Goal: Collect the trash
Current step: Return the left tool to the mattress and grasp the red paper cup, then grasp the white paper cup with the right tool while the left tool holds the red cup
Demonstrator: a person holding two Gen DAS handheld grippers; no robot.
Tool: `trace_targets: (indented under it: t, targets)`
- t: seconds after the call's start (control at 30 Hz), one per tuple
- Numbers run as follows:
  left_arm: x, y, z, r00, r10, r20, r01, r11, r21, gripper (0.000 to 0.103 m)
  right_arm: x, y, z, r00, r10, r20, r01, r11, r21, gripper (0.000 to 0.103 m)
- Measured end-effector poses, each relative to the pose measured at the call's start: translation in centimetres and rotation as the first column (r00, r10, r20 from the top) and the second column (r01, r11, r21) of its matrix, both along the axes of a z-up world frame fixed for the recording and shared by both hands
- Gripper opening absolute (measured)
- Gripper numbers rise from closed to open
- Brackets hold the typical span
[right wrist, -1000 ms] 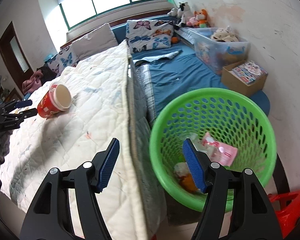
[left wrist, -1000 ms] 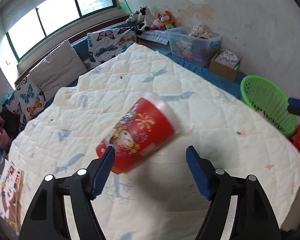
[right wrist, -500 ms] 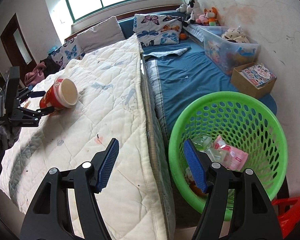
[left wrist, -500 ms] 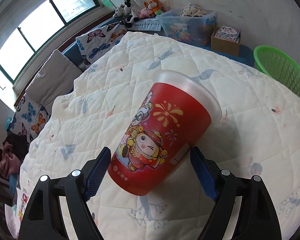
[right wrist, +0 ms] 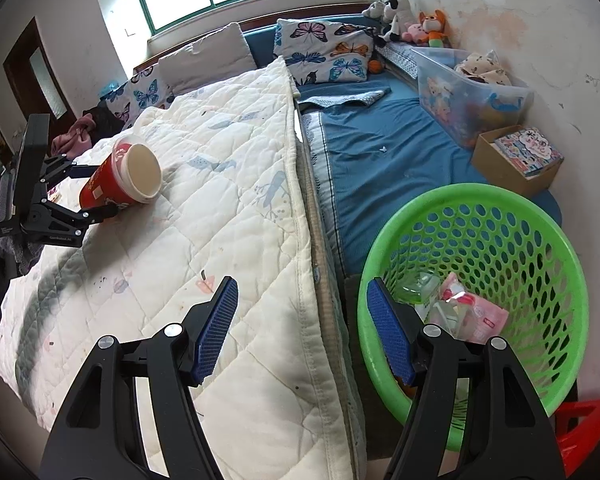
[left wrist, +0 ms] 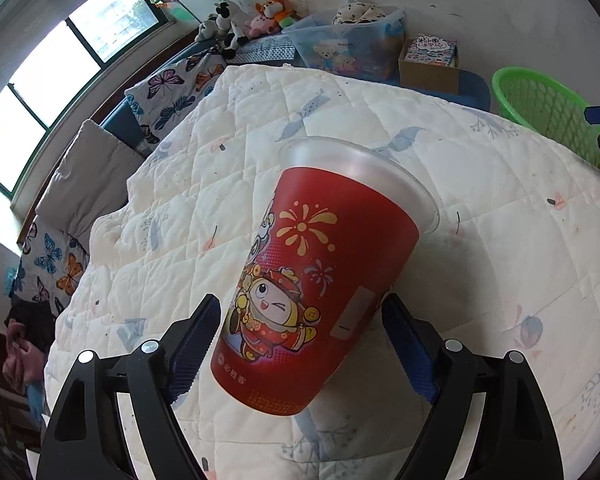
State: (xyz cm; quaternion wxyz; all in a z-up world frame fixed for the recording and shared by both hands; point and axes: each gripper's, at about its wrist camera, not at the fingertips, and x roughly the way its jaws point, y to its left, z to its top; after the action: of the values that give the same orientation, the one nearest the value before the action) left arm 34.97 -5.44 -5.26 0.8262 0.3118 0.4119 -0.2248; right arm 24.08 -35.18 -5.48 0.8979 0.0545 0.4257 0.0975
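A red paper cup (left wrist: 320, 280) with a cartoon print lies on its side on the white quilt (left wrist: 500, 260), mouth pointing away from me. My left gripper (left wrist: 300, 308) straddles the cup's lower half. Its jaws stand wide, with a thin gap at the left pad (left wrist: 196, 344). In the right wrist view the same cup (right wrist: 116, 184) shows its open mouth, with the left gripper (right wrist: 104, 190) around its base. My right gripper (right wrist: 302, 286) is open and empty, above the quilt's edge beside the green basket (right wrist: 472, 196). The basket holds a pink wrapper (right wrist: 476, 312) and other scraps.
Bare blue sheet (right wrist: 380, 168) lies between the quilt and the wall. A clear storage box (right wrist: 468, 92), a cardboard box (right wrist: 516, 160) and stuffed toys (right wrist: 412, 20) line the wall. Butterfly pillows (right wrist: 324, 52) sit at the head. A red stool (right wrist: 580, 432) stands by the basket.
My left gripper has closed in on the cup, which now sits between wider jaws. The right gripper has drifted sideways, and the basket now sits further right in its view.
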Motion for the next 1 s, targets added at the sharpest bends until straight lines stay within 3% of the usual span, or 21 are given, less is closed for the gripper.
trace_targets:
  t: [0.13, 0.37, 0.47, 0.6, 0.77, 1.0]
  targets:
    - [0.2, -0.6, -0.6, 0.999, -0.04, -0.01, 0.04, 0.998, 0.039, 0.08, 0.2, 0.1, -0.1, 1.0, 0.003, -0.004, -0.003, 1.0, -0.009, 0.067]
    - [-0.3, -0.8, -0.4, 0.998, -0.056, 0.024, 0.054, 0.996, 0.07, 0.069, 0.1, 0.1, -0.2, 1.0, -0.001, 0.0, 0.001, 1.0, 0.001, 0.067]
    - [-1.3, -1.1, 0.0, 0.996, -0.074, 0.057, 0.065, 0.988, 0.141, 0.068, -0.1, 0.0, -0.1, 1.0, 0.003, 0.003, -0.003, 1.0, 0.007, 0.068]
    - [-2.6, -0.9, 1.6, 0.993, -0.098, 0.06, 0.088, 0.983, 0.16, 0.066, -0.7, 0.1, 0.2, 1.0, 0.008, 0.015, -0.009, 1.0, 0.021, 0.067]
    - [-4.9, -0.7, 3.3, 0.989, -0.137, 0.063, 0.117, 0.958, 0.262, 0.065, -1.5, 0.2, 0.4, 1.0, 0.018, 0.025, -0.019, 0.999, 0.031, 0.067]
    - [-8.0, 0.1, 6.0, 0.986, -0.147, 0.074, 0.12, 0.952, 0.282, 0.065, -2.4, 0.8, 0.8, 0.999, 0.036, 0.036, -0.039, 0.997, 0.074, 0.067]
